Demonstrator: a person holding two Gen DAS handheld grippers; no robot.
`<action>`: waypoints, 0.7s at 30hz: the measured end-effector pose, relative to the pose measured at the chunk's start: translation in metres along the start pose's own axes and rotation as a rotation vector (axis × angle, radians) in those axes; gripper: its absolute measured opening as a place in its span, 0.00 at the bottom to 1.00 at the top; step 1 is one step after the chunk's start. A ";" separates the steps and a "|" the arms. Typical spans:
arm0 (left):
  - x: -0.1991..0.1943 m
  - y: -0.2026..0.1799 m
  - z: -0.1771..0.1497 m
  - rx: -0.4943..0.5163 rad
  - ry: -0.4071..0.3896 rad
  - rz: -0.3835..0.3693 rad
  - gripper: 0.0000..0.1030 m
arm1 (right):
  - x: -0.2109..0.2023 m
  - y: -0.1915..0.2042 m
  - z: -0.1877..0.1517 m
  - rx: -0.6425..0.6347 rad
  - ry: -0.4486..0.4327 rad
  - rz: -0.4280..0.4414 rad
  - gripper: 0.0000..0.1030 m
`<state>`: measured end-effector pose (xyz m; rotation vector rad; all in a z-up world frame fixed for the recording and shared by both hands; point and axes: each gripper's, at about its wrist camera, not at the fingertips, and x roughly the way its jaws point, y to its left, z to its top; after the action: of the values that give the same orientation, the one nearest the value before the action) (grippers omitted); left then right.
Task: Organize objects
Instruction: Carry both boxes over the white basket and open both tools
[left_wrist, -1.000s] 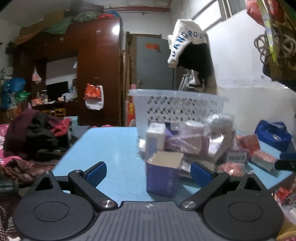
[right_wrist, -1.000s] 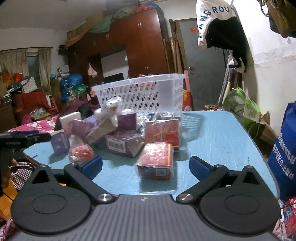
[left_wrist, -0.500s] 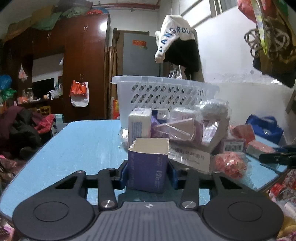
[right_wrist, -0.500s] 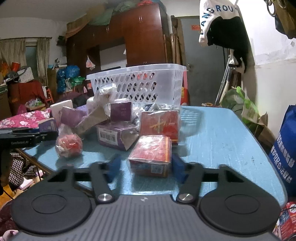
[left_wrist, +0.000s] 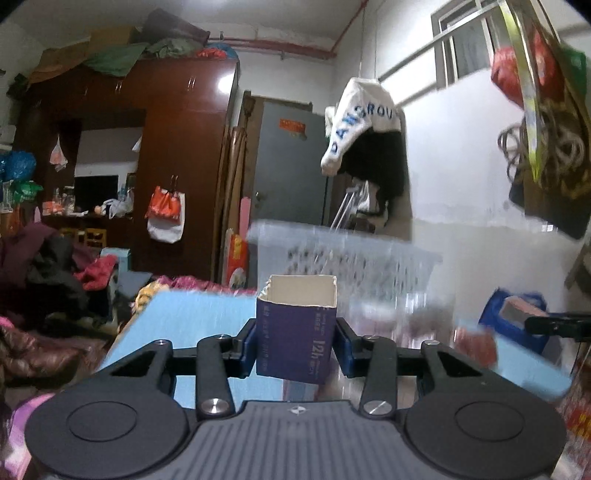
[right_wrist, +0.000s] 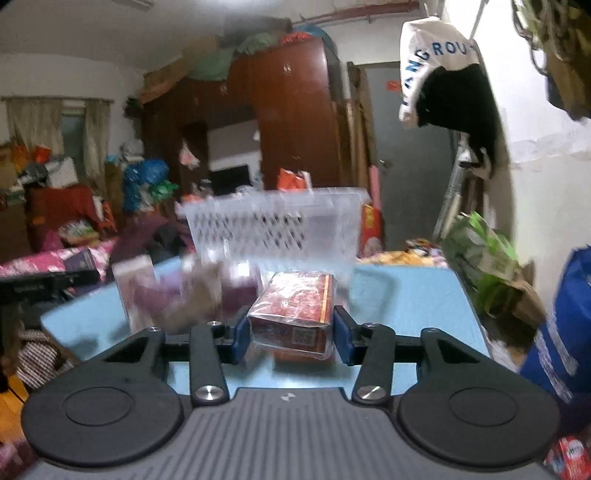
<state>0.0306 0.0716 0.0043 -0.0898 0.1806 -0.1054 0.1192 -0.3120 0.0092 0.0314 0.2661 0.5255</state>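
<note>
With a purple box (left_wrist: 296, 328) pinched in the left gripper (left_wrist: 295, 345) at frame centre and a red packet (right_wrist: 291, 314) pinched in the right gripper (right_wrist: 291, 334), a carry is judged underway, next calling for release over the white basket (right_wrist: 273, 221) behind.
</note>
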 end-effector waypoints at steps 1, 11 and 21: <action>0.006 0.000 0.013 0.005 -0.002 -0.009 0.45 | 0.006 -0.002 0.013 -0.004 -0.006 0.012 0.48; 0.181 -0.010 0.125 -0.030 0.135 -0.005 0.45 | 0.148 -0.007 0.125 -0.159 0.015 -0.052 0.48; 0.235 -0.018 0.117 -0.014 0.260 0.072 1.00 | 0.175 0.001 0.114 -0.208 0.022 -0.091 1.00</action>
<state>0.2800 0.0372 0.0802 -0.0828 0.4436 -0.0433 0.2937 -0.2195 0.0764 -0.1878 0.2317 0.4607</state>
